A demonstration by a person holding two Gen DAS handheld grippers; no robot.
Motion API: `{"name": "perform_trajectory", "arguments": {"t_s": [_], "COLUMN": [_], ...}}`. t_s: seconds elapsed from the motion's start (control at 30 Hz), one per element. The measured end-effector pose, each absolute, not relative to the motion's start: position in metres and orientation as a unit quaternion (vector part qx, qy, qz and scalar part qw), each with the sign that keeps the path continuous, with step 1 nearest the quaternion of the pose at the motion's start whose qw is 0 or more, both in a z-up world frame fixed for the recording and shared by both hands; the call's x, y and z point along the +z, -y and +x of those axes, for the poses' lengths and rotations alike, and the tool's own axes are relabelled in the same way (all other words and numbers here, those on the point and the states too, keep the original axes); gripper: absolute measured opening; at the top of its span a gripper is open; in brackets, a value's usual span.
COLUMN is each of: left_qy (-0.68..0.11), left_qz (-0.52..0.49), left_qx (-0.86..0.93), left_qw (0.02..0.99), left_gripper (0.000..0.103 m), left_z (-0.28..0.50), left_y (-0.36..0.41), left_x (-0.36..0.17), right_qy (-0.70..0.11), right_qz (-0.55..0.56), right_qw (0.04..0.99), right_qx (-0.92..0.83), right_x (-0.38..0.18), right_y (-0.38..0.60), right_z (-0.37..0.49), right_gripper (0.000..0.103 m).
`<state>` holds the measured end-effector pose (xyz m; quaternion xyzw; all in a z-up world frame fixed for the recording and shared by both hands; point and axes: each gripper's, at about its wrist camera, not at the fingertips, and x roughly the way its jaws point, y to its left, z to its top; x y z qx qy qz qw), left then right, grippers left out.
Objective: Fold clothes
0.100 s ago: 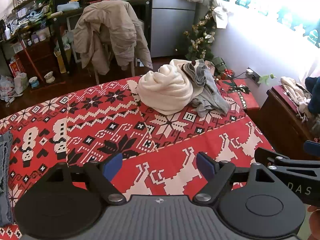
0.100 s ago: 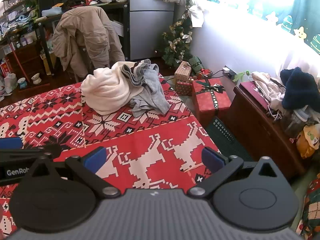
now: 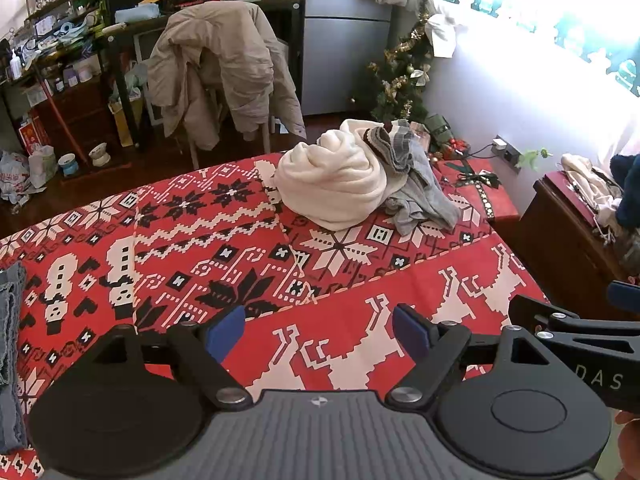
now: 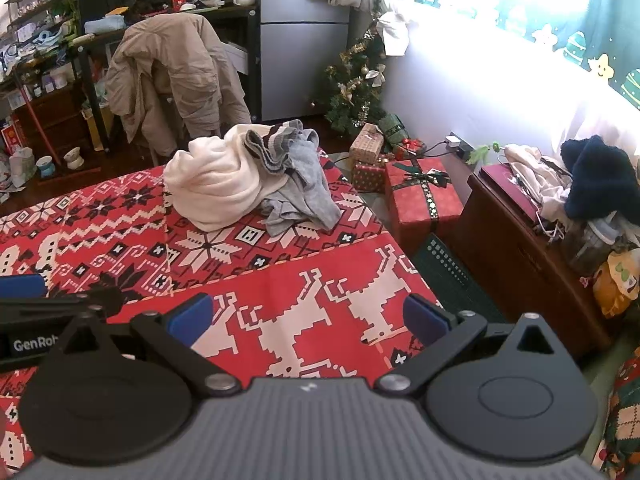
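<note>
A blue-grey folded cloth (image 3: 10,352) at the left rim of the left wrist view is cut off by the picture's edge, so its kind cannot be told. The grey garment (image 4: 298,184) lies partly tucked under the cream garment (image 4: 212,188), its shape hidden. The chair beneath the beige coat (image 4: 172,76) is almost wholly covered. Items on the shelves (image 3: 52,40) are too small to make out. The window (image 4: 520,0) is blown out white.
</note>
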<state>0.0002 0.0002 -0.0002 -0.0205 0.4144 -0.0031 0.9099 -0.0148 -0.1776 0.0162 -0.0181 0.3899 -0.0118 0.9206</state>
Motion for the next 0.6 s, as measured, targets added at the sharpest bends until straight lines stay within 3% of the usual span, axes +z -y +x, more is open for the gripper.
{"name": "perform_trajectory", "arguments": {"t_s": [0.6], "left_qy": [-0.419], "left_qz": [-0.018], "left_qx": [0.006], "left_qw": [0.908], "left_gripper": [0.081], "left_z": [-0.0007], "left_y": [-0.0003], "left_x": [-0.0024], "right_qy": [-0.394], "right_qz": [-0.017], "right_qw": [0.919], "right_qx": [-0.004], "right_x": [0.0151], "right_y": [0.1762], "right_z": [-0.0148], "right_gripper": [0.102]}}
